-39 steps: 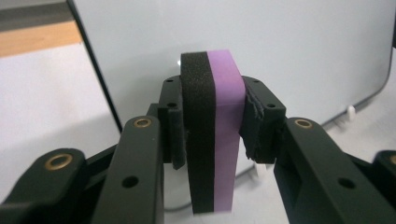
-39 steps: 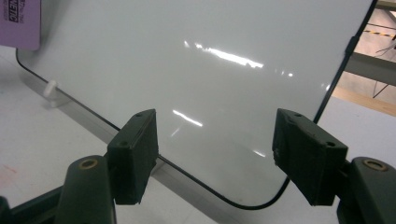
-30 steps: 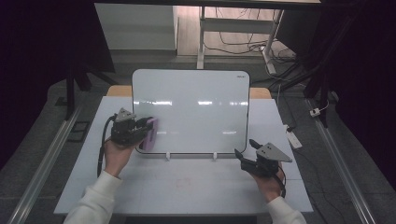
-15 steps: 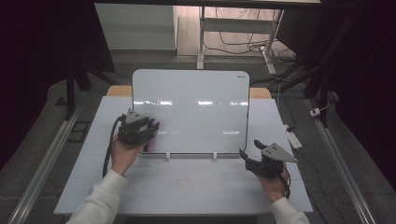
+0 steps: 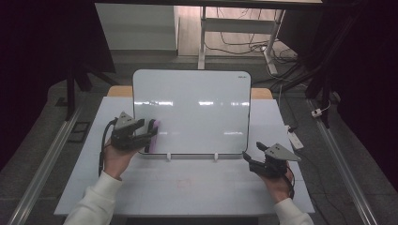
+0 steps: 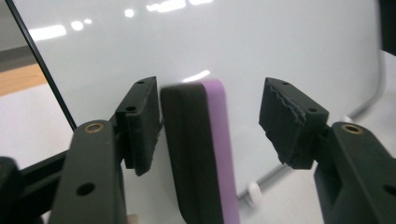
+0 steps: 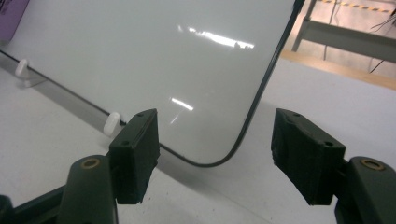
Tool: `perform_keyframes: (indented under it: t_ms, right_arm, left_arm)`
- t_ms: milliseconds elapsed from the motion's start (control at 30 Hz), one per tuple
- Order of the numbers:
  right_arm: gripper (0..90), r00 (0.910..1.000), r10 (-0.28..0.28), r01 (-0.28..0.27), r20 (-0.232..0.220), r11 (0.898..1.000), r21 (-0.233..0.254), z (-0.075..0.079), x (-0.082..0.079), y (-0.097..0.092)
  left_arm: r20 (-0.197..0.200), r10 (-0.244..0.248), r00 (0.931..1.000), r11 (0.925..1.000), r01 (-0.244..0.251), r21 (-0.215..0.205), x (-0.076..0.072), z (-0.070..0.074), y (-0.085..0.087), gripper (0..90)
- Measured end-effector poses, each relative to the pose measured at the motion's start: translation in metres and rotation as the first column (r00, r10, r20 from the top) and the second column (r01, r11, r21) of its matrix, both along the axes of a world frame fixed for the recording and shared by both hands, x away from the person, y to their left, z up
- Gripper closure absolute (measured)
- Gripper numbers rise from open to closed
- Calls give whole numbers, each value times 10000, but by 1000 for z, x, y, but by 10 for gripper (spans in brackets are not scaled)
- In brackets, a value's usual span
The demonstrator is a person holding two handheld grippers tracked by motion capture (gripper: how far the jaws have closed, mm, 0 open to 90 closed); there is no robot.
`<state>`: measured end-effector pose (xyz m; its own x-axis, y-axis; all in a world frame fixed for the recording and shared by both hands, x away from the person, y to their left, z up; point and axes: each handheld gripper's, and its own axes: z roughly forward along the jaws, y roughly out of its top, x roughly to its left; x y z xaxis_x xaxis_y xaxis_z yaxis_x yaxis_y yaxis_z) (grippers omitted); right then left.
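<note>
A white whiteboard stands tilted on the white table. A black eraser with a purple back rests against its lower left part. My left gripper is around the eraser. In the left gripper view the eraser touches the left pad while a clear gap separates it from the right pad; the jaws of my left gripper have just been opening. My right gripper sits by the board's lower right corner. Its jaws have just been closing a little, and my right gripper is open with nothing between its fingers.
Two white pegs prop the board's lower edge. A faint red mark is on the table in front. A small white object lies at the table's right edge. Dark floor, metal rails and cables surround the table.
The left hand has moved right along the board's lower left edge with the eraser, and its jaws have opened off the eraser. The right hand has barely shifted.
</note>
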<state>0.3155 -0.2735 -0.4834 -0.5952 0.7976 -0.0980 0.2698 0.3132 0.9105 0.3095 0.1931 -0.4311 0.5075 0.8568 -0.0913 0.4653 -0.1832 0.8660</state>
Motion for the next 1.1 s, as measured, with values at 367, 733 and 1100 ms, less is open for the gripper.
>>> perform_keyframes:
  t_ms: [367,733,1100]
  right_arm:
    - [334,9961,612,-640,-629,9970,-435,-9,3,-15]
    - [330,9955,710,-777,-627,9906,-1124,-17,3,-25]
    - [330,9955,766,-827,-551,9896,-1179,-17,4,-26]
  left_arm:
    - [-796,-948,9923,9947,911,-486,-35,-21,30,319]
    - [-1489,-1195,9816,9921,1120,-573,-58,-56,52,292]
    - [-1611,-1251,9790,9916,1177,-543,-62,-63,55,266]
